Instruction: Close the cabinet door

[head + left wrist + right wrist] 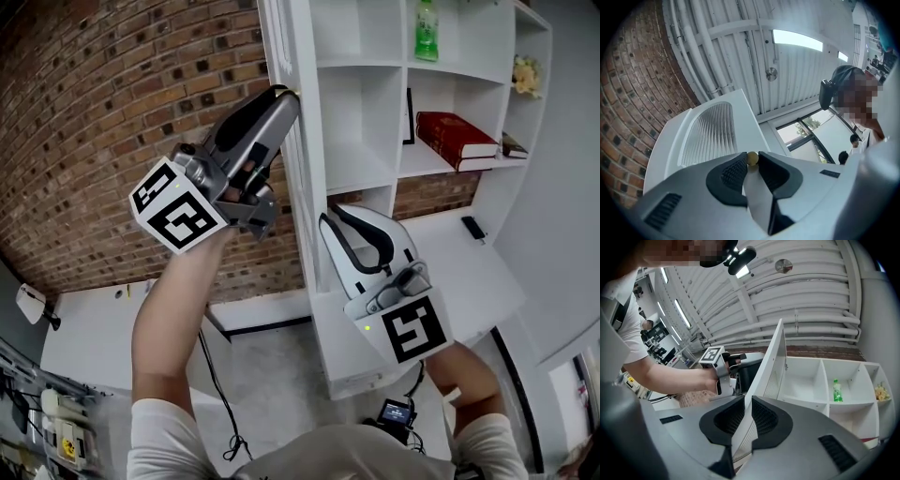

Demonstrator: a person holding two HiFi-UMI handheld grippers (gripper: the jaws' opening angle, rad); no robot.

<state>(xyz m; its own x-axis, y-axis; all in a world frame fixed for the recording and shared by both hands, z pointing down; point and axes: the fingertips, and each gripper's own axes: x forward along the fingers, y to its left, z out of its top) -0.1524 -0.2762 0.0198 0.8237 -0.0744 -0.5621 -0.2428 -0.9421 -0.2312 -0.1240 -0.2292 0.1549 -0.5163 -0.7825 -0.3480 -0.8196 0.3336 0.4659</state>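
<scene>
The white cabinet door (pixel 300 202) stands open, edge-on to me in the head view, in front of the white shelf unit (pixel 375 112). My left gripper (pixel 285 95) is high on the door's edge. In the left gripper view its jaws (pixel 751 157) are shut on that edge, with a small yellow knob (pixel 752 159) at their tips and the door's ribbed panel (pixel 712 133) beyond. My right gripper (pixel 328 216) sits lower on the same edge. The right gripper view shows its jaws (pixel 748 400) pinching the door (pixel 771 359).
A green bottle (pixel 427 30), a red book (pixel 456 138) and yellow flowers (pixel 527 75) sit in the shelf compartments. A small black device (pixel 473 227) lies on the white counter (pixel 450 272). A brick wall (pixel 103 103) is behind the door. Cables trail on the floor (pixel 262 384).
</scene>
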